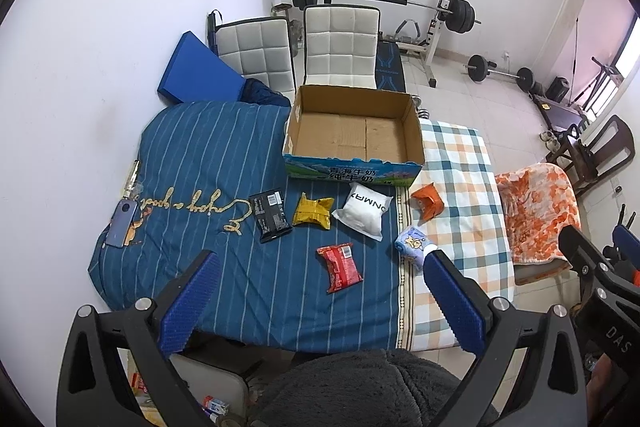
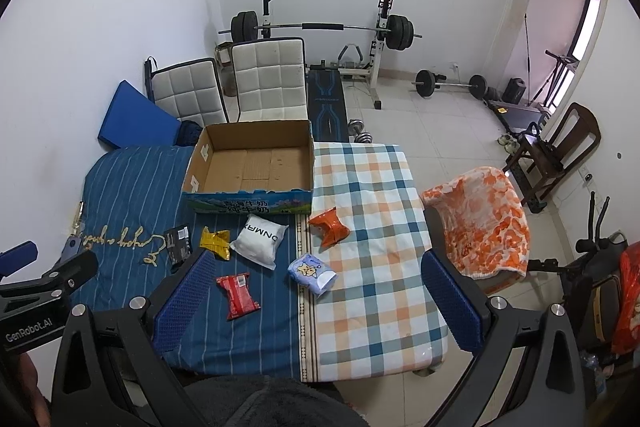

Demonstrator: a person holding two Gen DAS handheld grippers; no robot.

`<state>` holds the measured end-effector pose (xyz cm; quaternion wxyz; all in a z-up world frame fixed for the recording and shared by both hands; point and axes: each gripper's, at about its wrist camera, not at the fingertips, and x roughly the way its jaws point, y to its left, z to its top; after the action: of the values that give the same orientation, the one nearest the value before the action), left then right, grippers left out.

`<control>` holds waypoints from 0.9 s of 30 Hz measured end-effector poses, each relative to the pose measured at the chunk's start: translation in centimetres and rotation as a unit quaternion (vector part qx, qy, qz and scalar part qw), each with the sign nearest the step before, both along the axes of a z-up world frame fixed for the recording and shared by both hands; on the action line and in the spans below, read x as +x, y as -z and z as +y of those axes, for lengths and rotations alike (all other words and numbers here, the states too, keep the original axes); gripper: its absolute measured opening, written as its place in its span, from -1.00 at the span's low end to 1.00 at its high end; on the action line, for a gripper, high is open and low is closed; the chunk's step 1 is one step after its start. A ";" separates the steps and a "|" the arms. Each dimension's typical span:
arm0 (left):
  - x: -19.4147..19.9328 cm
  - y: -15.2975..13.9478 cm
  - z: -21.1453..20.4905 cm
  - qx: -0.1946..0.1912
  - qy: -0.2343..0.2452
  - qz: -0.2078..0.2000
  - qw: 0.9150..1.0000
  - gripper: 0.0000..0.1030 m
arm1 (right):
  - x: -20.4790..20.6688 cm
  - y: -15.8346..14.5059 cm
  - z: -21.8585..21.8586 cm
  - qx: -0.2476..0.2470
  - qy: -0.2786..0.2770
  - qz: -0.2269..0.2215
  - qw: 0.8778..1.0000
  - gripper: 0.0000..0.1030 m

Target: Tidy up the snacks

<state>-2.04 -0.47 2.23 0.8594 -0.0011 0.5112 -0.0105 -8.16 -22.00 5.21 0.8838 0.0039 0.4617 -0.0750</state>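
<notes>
We hold our left gripper (image 1: 320, 301) and right gripper (image 2: 320, 301) wide open and empty, while six crinkly snack packets, including the red foil one (image 1: 339, 267), lie just before the open brown cardboard box (image 1: 352, 163).

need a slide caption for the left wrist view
Open left gripper above six snack packets on a blue striped quilt, empty cardboard box behind them.

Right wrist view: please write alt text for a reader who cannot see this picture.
Six snack packets lie loose on a cloth-covered surface in front of an empty cardboard box: black, yellow, white, orange, red and pale blue. The right gripper hangs above them, jaws wide open, holding nothing. Weight-lifting gear stands behind.
</notes>
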 end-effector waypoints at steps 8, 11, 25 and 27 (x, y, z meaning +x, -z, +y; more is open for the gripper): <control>4.8 2.8 -0.5 0.001 -0.041 -0.006 0.999 1.00 | 3.0 1.3 -2.9 0.014 0.012 0.014 1.000 1.00; 7.0 5.9 -0.4 0.009 -0.059 0.011 0.998 1.00 | 5.5 4.7 -5.1 0.028 0.003 0.045 0.999 1.00; 13.0 34.8 -2.1 0.054 -0.091 0.269 0.957 0.91 | 16.7 34.9 -5.7 0.028 -0.140 0.305 0.942 1.00; 13.2 37.7 -2.2 0.039 -0.093 0.294 0.950 0.86 | 17.7 38.3 -5.5 0.028 -0.137 0.326 0.935 1.00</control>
<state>11.17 -2.65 -35.49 0.6673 -0.0180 0.7391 0.0902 9.52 -27.52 -33.06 0.6863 -0.0596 0.7221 0.0628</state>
